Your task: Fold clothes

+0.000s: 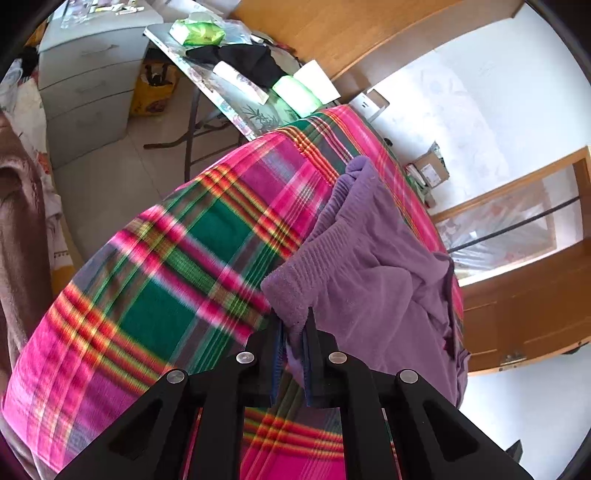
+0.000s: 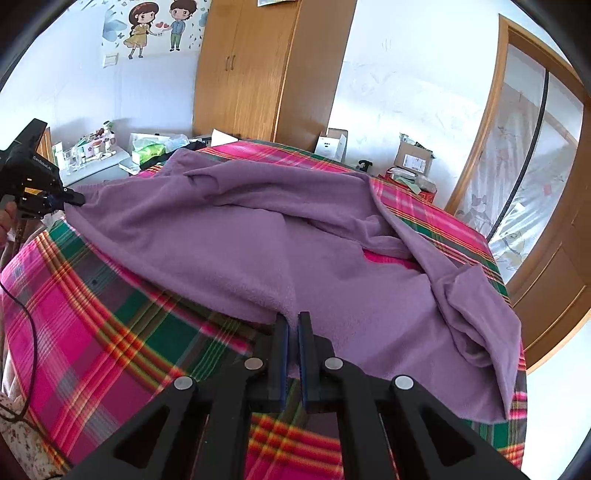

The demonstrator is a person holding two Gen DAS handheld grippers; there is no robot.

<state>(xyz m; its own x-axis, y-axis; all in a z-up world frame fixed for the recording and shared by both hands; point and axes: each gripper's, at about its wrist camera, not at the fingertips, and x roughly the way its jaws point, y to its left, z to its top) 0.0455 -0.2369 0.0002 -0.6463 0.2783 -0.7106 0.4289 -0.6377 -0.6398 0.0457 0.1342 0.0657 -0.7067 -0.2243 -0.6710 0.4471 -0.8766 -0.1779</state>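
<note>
Plaid bedspread (image 2: 110, 325) | left claw (image 1: 293, 332), right claw (image 2: 293, 325) both clamped on purple fleece garment (image 2: 258, 240)

Fuzzy matt purple fleece garment (image 2: 240, 236) lies on woven plaid bedsheet (image 2: 85, 325); glossy wooden wardrobe (image 2: 251, 70).

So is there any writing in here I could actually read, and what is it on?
"CenRobot.AI", roughly; small and partly blurred: on the left gripper.
Shipping label on the cardboard box: too small to read.
Dark print on the white box: too small to read.
Green packs: blurred.
</note>
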